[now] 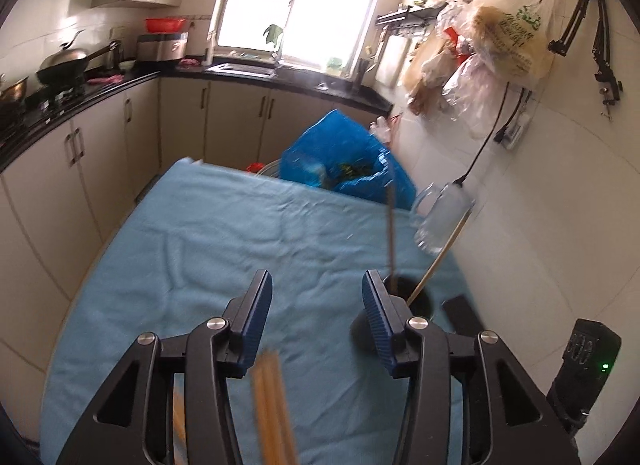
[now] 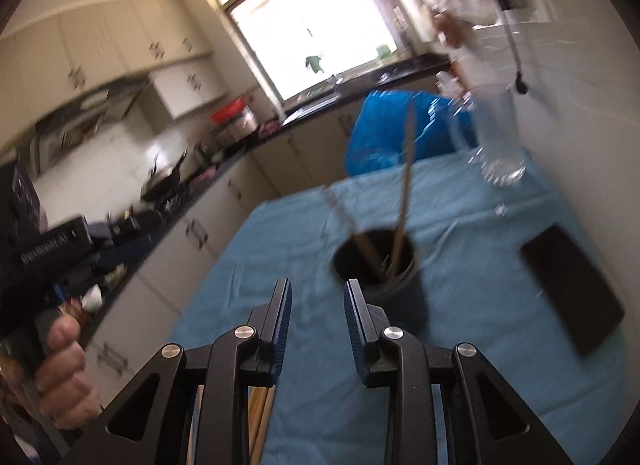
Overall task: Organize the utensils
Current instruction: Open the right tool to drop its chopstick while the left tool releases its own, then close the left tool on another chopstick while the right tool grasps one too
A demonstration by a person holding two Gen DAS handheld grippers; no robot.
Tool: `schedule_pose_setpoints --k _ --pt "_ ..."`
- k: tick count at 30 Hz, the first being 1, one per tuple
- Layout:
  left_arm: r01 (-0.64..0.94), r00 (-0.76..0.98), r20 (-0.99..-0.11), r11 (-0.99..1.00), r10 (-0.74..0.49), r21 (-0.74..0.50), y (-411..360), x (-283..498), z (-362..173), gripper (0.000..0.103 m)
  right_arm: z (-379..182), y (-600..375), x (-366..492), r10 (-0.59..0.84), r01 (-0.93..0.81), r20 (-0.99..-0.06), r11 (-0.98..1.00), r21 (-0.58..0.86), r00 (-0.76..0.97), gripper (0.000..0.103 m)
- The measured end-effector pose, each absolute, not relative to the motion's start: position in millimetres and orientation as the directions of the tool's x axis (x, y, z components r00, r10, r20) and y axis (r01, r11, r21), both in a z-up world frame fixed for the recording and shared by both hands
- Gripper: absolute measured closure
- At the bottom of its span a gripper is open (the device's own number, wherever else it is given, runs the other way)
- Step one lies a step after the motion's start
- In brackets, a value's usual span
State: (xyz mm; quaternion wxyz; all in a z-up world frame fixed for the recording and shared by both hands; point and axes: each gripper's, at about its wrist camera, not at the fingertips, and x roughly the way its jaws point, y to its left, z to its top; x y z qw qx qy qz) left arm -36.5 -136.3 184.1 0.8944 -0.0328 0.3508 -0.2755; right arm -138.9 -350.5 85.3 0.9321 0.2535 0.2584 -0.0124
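The left hand-held gripper (image 1: 316, 317) hovers over the blue cloth (image 1: 208, 233) with its jaws standing apart and nothing between them. Below it, at about six o'clock in its view, lies a bundle of pale chopsticks (image 1: 272, 405), blurred, their long axis running from the near edge away toward the window. The dark cup (image 1: 420, 297) sits at about four o'clock, just beside the right-hand jaw, on the cloth-covered counter (image 2: 480, 385). Two sticks stand in it: a dark one (image 1: 390, 225) leaning only slightly toward twelve, a pale one (image 1: 440, 257) tilted toward two o'clock, its tip near the glass mug (image 1: 440, 221).

The right hand-held gripper (image 2: 316, 325) is also parted, more narrowly, and empty, with the cup just ahead of it. A flat black slab (image 2: 572, 293) lies at three o'clock.

The risk, I'd say: either jaw clipping the cup's rim or the leaning sticks and toppling it (both views are smeared, so aim looks loose), or knocking the mug.
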Motion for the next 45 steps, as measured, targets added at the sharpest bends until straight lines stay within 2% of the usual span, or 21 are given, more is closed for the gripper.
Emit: schedule_pose_setpoints --k 8,13,18,22,25,29,35,38,45 --pt "0.316 0.579 -0.713 0.915 -0.396 -0.251 -48.0 -39.1 121.4 0.057 27.6 -301.6 -120.7 0.17 0.143 -0.598 0.886 0.44 0.783 0.073" --pt "0.199 0.543 -0.771 0.943 -0.332 -0.266 -3.7 -27.0 84.3 0.057 -1.3 -292.6 -108.9 0.136 0.172 -0.648 0.905 0.39 0.75 0.073" --pt "0.134 0.457 -0.823 0.941 -0.336 -0.31 8.0 -7.3 55.4 0.057 -27.6 -297.2 -103.9 0.145 0.197 -0.675 0.894 0.403 0.724 0.073" --pt "0.099 0.433 -0.85 0.953 -0.301 -0.287 6.5 3.4 40.3 0.059 -31.7 -301.2 -104.0 0.175 0.195 -0.67 0.877 0.44 0.722 0.073" --pt "0.087 0.421 -0.864 0.96 -0.277 -0.265 4.1 9.0 32.7 0.064 -32.4 -300.4 -105.2 0.184 0.193 -0.666 0.872 0.449 0.723 0.073" --pt "0.094 0.407 -0.878 0.968 -0.252 -0.234 -1.2 14.3 24.7 0.077 -31.2 -300.0 -106.2 0.184 0.19 -0.662 0.872 0.451 0.726 0.073" --pt "0.118 0.431 -0.877 0.976 -0.215 -0.181 -11.2 15.0 20.6 0.08 -31.4 -299.9 -106.7 0.187 0.188 -0.662 0.872 0.453 0.726 0.073" --pt "0.116 0.452 -0.877 0.986 -0.163 -0.123 -13.5 13.4 19.3 0.094 -31.1 -296.6 -103.8 0.174 0.194 -0.684 0.884 0.425 0.709 0.073" --pt "0.134 0.423 -0.881 0.976 -0.213 -0.171 3.6 12.4 19.7 0.096 -8.1 -285.7 -74.8 0.208 0.166 -0.74 0.903 0.397 0.639 0.073"
